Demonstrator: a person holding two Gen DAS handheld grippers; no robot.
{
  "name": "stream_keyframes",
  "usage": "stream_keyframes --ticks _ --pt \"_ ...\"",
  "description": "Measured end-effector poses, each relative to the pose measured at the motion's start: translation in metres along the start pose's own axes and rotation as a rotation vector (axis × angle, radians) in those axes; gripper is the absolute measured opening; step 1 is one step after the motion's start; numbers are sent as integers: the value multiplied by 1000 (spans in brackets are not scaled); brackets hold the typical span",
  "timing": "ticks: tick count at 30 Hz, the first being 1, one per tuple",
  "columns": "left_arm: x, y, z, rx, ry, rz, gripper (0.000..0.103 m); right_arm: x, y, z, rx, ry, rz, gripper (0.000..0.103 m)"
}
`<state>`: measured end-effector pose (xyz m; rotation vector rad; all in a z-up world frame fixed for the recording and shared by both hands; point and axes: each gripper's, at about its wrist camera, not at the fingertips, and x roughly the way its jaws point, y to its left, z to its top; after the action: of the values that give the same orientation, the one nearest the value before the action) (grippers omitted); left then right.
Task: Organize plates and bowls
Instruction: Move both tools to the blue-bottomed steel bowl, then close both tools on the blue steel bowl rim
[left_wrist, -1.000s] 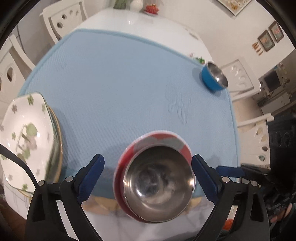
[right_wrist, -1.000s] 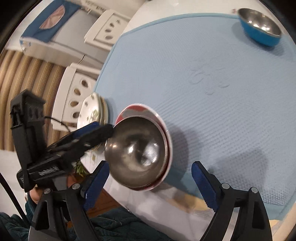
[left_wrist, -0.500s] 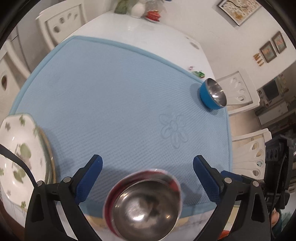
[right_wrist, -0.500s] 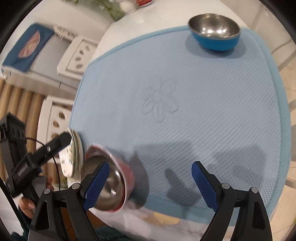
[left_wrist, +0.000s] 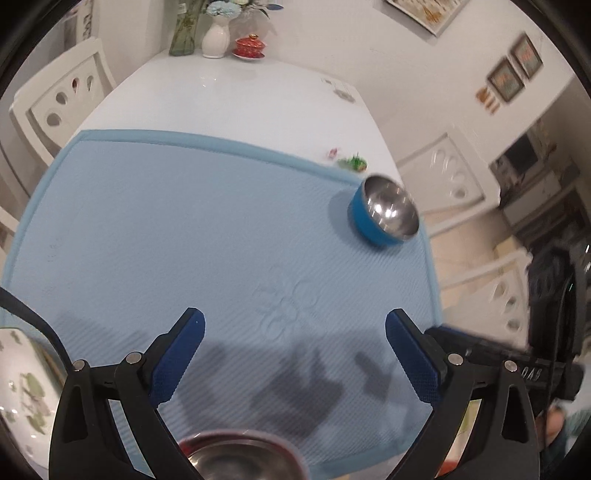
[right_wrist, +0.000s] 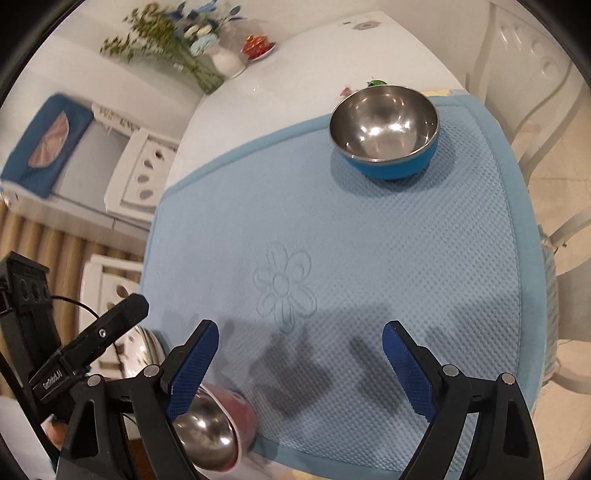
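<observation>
A blue bowl with a steel inside (left_wrist: 384, 216) (right_wrist: 384, 129) stands at the far right of the light blue mat (left_wrist: 184, 240) (right_wrist: 369, 258). A red bowl with a steel inside (left_wrist: 240, 459) (right_wrist: 218, 435) sits at the mat's near edge. My left gripper (left_wrist: 295, 350) is open and empty above the mat, behind the red bowl. My right gripper (right_wrist: 301, 365) is open and empty, to the right of the red bowl. White plates with green clover print (left_wrist: 22, 387) are stacked at the near left.
The white table (left_wrist: 240, 96) carries a glass vase (left_wrist: 183, 31), a white vase (left_wrist: 214, 38) and a red lidded cup (left_wrist: 251, 46) at its far end. White chairs (left_wrist: 55, 107) (left_wrist: 447, 177) stand on both sides.
Both grippers have pulled back and up from the red bowl, which now sits at the bottom of each view. The right gripper has swung towards the blue bowl.
</observation>
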<state>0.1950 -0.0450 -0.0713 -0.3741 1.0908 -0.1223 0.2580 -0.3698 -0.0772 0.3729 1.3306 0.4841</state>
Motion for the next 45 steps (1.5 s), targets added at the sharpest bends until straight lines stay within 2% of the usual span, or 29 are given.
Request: stream_keyframes --ticks 4,8,12,16,23,31,42,45 --pt "12 -3 12 -46 9 -31 99 -4 -9 8 23 -21 7 89" --pt "32 -8 24 -52 39 -6 100 1 -20 21 41 -30 6 89" --pt "47 -12 39 -65 53 -14 100 4 -43 44 87 -51 2 89" --pt "68 -20 54 -47 63 31 100 8 -64 66 127 -70 -14 89" --pt "112 -56 85 19 96 17 100 10 -100 103 195 -101 -25 89" --pt "159 -97 115 70 114 -30 100 27 -129 136 228 -73 -42 89" --pt "200 -96 122 59 156 -55 100 56 -136 161 191 -13 -35 89" --pt "211 -96 122 65 186 -108 98 63 -140 160 207 -26 -55 88"
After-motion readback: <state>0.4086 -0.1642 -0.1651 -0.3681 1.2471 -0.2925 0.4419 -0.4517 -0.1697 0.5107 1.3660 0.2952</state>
